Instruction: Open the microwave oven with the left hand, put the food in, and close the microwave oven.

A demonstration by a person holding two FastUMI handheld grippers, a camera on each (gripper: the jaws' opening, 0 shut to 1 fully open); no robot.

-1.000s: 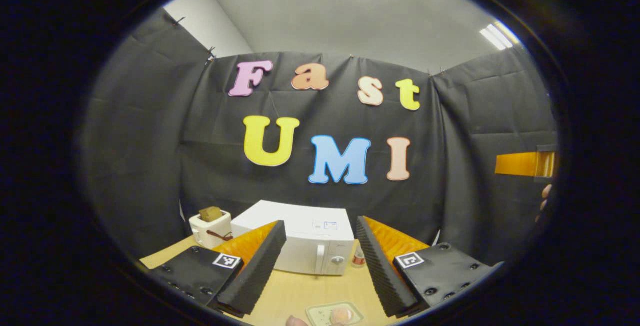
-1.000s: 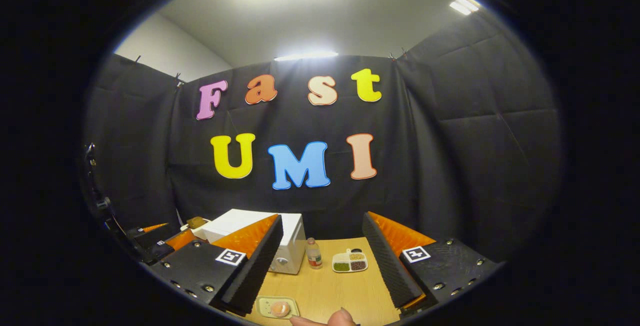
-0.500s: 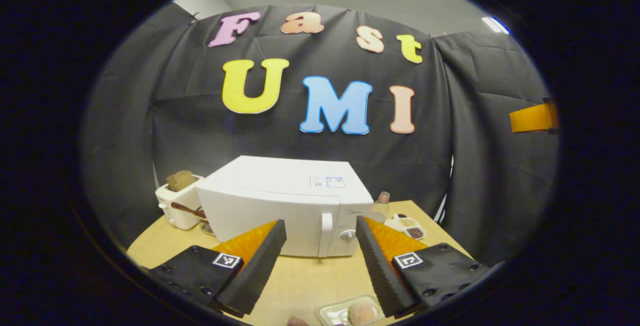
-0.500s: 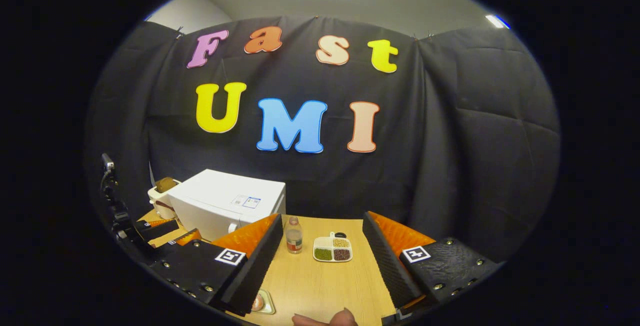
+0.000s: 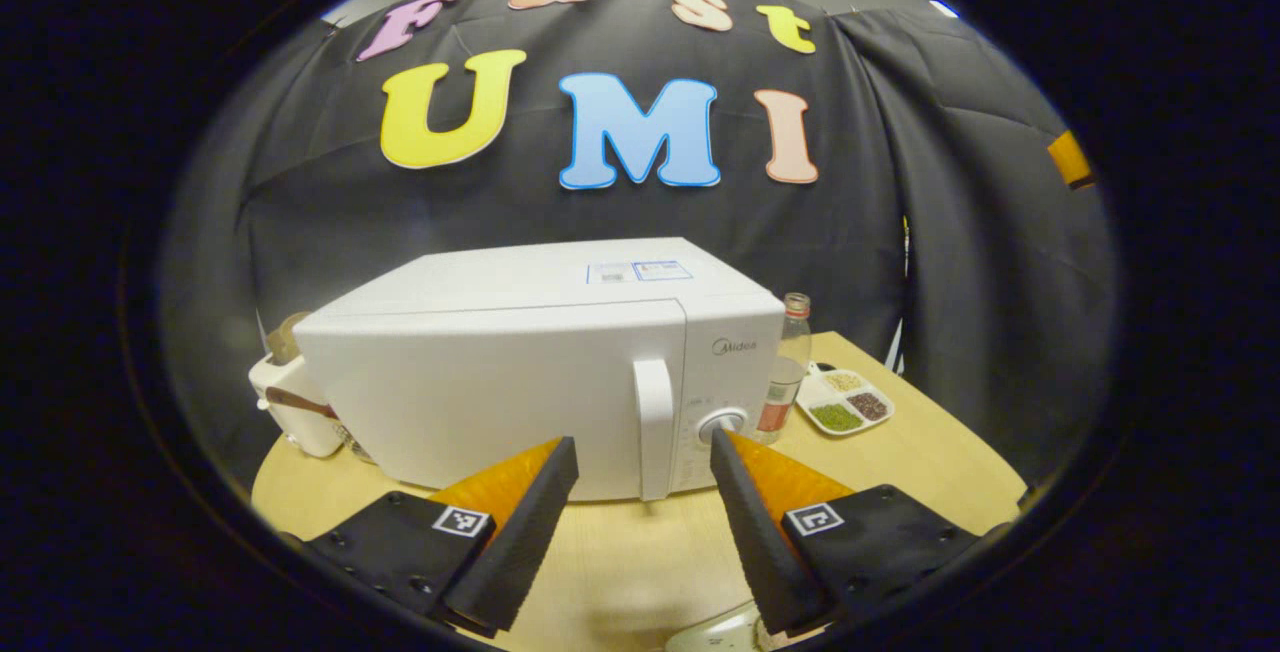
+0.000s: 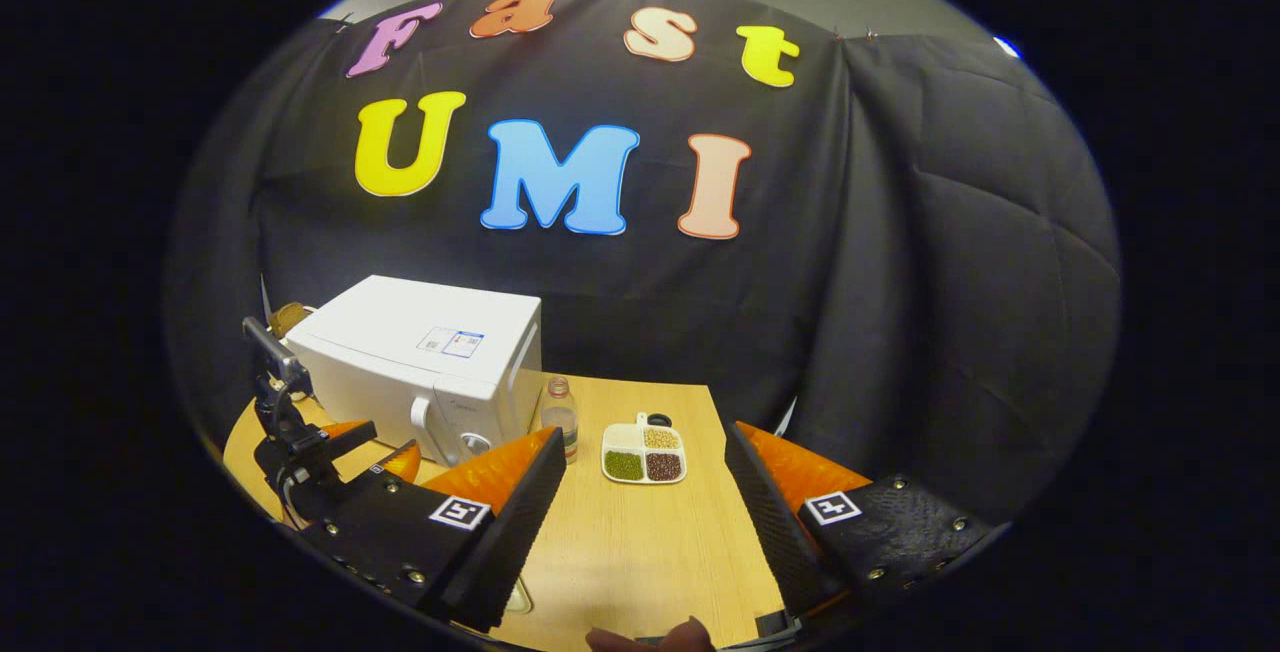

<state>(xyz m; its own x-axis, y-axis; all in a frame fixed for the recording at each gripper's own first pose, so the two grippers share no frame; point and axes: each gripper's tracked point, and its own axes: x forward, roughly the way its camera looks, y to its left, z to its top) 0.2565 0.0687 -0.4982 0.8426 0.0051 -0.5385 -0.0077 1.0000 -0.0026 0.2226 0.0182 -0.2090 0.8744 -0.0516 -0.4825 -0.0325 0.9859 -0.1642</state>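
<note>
wooden table (image 5: 900, 452), closed microwave (image 5: 480, 392) before wide-spread left gripper (image 5: 640, 452); bottle (image 5: 790, 352), perhaps toaster (image 5: 290, 402) flanking

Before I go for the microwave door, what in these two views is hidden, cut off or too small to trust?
- Food tray: left gripper view, cut off by the bottom edge and the left claw; its food is hidden.
- Toaster: mostly behind the microwave.
- Microwave inside: hidden by the shut door.
- Dial markings: too small.
- Bottle: right gripper view, partly behind the right claw.
</note>
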